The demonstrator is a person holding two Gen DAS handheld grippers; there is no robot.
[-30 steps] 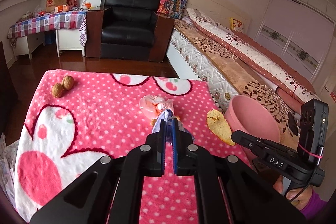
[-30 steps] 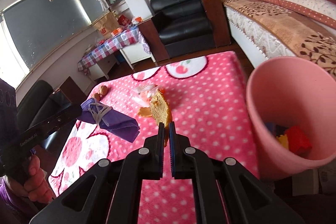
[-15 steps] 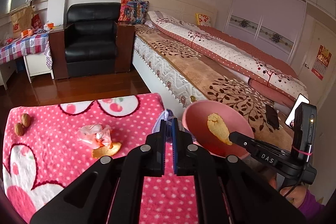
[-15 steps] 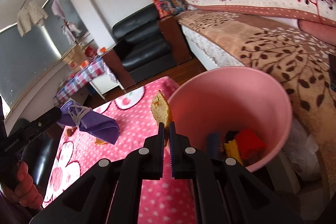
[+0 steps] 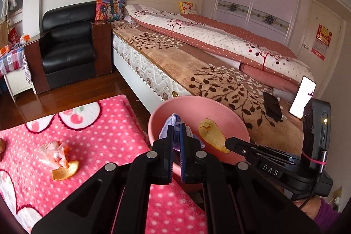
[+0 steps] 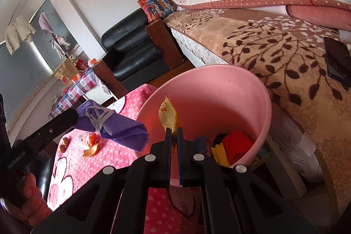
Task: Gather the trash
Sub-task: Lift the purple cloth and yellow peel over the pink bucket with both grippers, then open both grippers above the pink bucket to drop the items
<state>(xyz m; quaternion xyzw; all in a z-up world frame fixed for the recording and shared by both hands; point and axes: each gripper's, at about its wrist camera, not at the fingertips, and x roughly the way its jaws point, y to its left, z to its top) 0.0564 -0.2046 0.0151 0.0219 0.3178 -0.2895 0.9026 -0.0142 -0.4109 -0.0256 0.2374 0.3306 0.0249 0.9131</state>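
1. Bedroom with a bed and black armchair behind the pink dotted table [image 5: 105, 124]. From the left wrist: the left hand-held gripper [image 5: 175, 139] pinches a purple cloth bundle [image 5: 173, 122] over the pink bin [image 5: 219, 106] just ahead, apparently poised for dropping. To its left, a crumpled wrapper [image 5: 51, 150] and orange peel [image 5: 65, 170] lie uncollected.
2. From the right wrist: the right hand-held gripper [image 6: 173, 142] is pressed together on a peel scrap [image 6: 168, 115], held above the bin's mouth, where red and yellow trash [image 6: 232, 144] already sits.

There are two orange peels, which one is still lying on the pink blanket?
The curled peel beside the crumpled wrapper lies on the blanket. The other peel is clamped in the right tool, up over the pink bin.
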